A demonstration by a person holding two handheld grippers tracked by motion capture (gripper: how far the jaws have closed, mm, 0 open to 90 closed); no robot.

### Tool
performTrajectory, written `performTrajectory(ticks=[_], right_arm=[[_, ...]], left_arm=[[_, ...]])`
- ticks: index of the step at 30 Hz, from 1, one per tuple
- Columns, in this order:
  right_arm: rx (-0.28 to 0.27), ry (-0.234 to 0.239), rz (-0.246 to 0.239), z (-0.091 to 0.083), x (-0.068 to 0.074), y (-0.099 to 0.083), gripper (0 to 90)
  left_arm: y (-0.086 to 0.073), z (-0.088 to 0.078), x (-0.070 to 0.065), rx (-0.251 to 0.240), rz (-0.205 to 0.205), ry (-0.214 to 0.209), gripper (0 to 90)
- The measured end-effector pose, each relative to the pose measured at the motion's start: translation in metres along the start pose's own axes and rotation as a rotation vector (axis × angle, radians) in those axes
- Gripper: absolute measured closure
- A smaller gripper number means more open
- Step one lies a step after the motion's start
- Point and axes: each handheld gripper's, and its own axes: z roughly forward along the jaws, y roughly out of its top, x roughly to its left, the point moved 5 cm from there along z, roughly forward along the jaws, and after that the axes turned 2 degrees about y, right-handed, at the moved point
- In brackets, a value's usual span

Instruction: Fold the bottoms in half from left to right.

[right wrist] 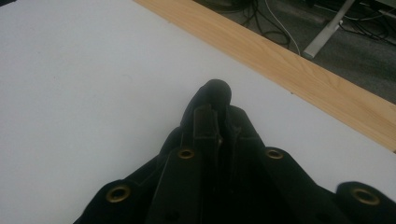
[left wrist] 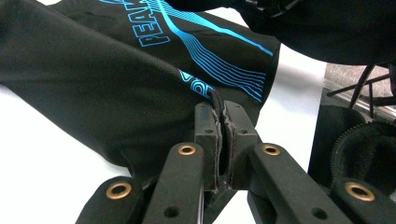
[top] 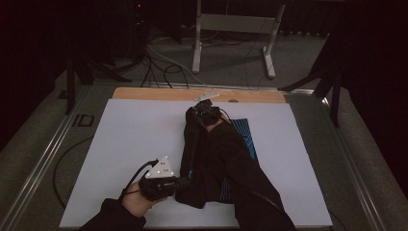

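Note:
A black T-shirt (top: 192,154) with blue line print (top: 245,134) lies partly folded on the white table top (top: 130,144). My left gripper (top: 185,183) is at the shirt's near edge; in the left gripper view its jaws (left wrist: 223,109) are shut on a seam of the shirt (left wrist: 93,70), with the blue print (left wrist: 210,51) just beyond. My right gripper (top: 207,114) is at the shirt's far end, reached over by a black sleeve (top: 240,168). In the right gripper view it (right wrist: 218,112) is shut on a bunch of black shirt fabric (right wrist: 217,88).
A wooden strip (top: 159,94) runs along the table's far edge, with a small pale object (top: 206,96) on it. Behind stand a grey desk frame (top: 235,24) and floor cables (top: 159,62). Bare white surface lies left of the shirt (right wrist: 70,93).

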Motion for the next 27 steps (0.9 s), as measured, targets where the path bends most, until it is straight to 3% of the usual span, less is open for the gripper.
performTrajectory(ticks=[27], right_arm=[[-0.005, -0.042, 0.031, -0.028, -0.036, -0.02, 84.3]], left_arm=[[0.03, 0.033, -0.019, 0.014, 0.07, -0.068, 86.7]])
